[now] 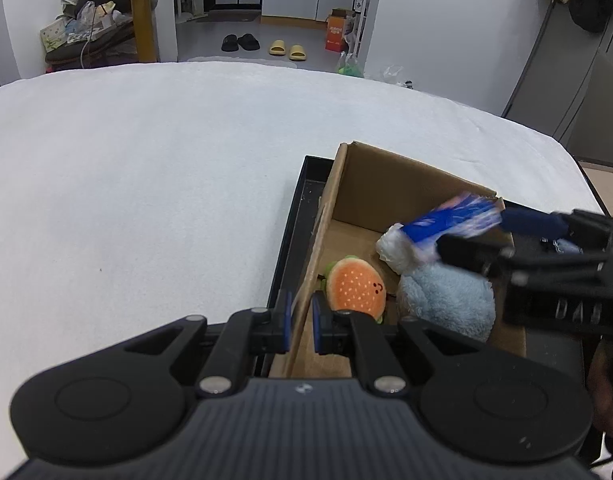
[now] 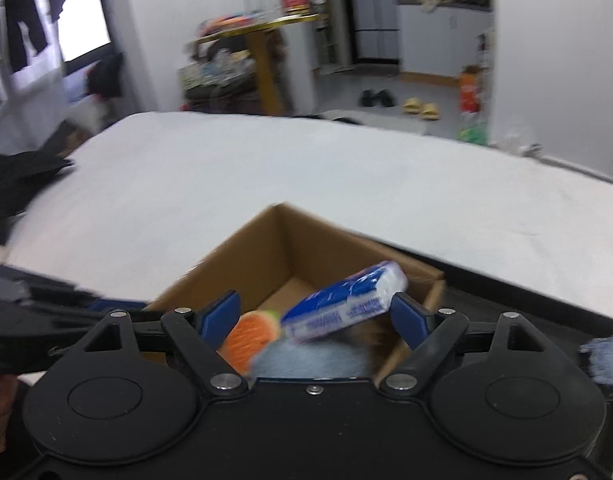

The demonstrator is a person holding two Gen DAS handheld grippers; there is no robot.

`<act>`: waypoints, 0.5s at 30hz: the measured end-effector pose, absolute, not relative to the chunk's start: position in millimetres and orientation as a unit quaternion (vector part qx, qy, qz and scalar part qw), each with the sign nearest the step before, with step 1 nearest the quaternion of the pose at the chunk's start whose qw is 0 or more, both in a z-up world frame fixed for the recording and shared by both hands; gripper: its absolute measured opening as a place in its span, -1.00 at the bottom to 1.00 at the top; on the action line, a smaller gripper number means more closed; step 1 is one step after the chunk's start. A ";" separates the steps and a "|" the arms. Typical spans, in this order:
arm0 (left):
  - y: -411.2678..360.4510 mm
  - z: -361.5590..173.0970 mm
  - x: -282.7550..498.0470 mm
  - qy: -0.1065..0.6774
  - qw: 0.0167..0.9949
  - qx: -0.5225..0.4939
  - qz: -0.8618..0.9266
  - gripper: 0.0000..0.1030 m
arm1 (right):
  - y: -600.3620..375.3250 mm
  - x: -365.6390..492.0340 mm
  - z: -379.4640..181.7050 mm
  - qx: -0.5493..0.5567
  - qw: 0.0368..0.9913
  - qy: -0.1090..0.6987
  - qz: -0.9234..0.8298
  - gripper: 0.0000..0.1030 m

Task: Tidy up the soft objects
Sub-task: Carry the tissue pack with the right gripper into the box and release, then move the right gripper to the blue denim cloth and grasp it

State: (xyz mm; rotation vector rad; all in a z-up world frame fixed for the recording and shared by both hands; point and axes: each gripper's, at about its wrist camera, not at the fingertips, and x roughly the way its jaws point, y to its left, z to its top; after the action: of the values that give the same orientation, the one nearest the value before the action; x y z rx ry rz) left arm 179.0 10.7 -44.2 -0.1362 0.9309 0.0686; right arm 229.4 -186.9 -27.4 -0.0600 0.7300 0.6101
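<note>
A cardboard box (image 1: 386,184) stands in a black tray (image 1: 302,208) on the white-covered surface (image 1: 146,180). Inside lie an orange burger plush (image 1: 356,286) and a light blue fluffy plush (image 1: 446,300). My left gripper (image 1: 301,322) is shut on the box's left wall. My right gripper (image 2: 316,316) is open over the box (image 2: 290,248). A blue and white tissue pack (image 2: 346,300), blurred, lies tilted between its fingers above the blue plush (image 2: 306,360); the pads do not press it. The burger plush (image 2: 250,336) shows beside it. From the left wrist view, the pack (image 1: 438,224) slants over the plush.
The white surface (image 2: 266,168) spreads wide to the left and behind the box. A dark garment (image 2: 18,184) lies at its left edge. Beyond it are a cluttered yellow table (image 1: 142,20), slippers (image 1: 286,50) on the floor and an orange carton (image 1: 336,36).
</note>
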 end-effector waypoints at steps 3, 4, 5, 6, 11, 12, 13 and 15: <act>8.9 -43.1 178.9 0.449 0.890 -0.062 0.036 -0.83 | -184.8 224.9 -28.2 -0.027 0.878 0.351 0.326 0.54; 8.0 -42.4 178.5 0.449 0.891 -0.059 0.038 -0.83 | -184.3 223.4 -27.1 -0.025 0.876 0.348 0.334 0.51; 7.4 -41.8 179.2 0.450 0.890 -0.059 0.039 -0.83 | -185.5 222.2 -25.3 -0.022 0.874 0.345 0.341 0.49; 6.6 -41.3 179.2 0.450 0.890 -0.058 0.041 -0.83 | -186.2 221.1 -23.3 -0.020 0.873 0.343 0.345 0.49; 1.1 -39.4 180.8 0.450 0.890 -0.050 0.050 -0.83 | -193.3 218.9 -13.9 -0.021 0.881 0.334 0.335 0.43; -0.1 -39.0 181.3 0.450 0.890 -0.048 0.052 -0.82 | -195.2 218.7 -12.2 -0.020 0.883 0.333 0.331 0.43; -1.5 -38.4 181.8 0.450 0.890 -0.046 0.055 -0.82 | -199.2 218.6 -10.2 -0.018 0.885 0.331 0.326 0.42; -3.5 -36.6 182.2 0.449 0.891 -0.044 0.057 -0.82 | -205.9 220.0 -8.1 -0.014 0.890 0.330 0.316 0.42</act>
State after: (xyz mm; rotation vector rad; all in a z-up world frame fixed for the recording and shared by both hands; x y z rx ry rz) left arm 182.2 -3.5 -36.6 -0.0908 0.9320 0.1186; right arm 220.0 -205.9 -8.1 -0.0298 0.6845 0.6565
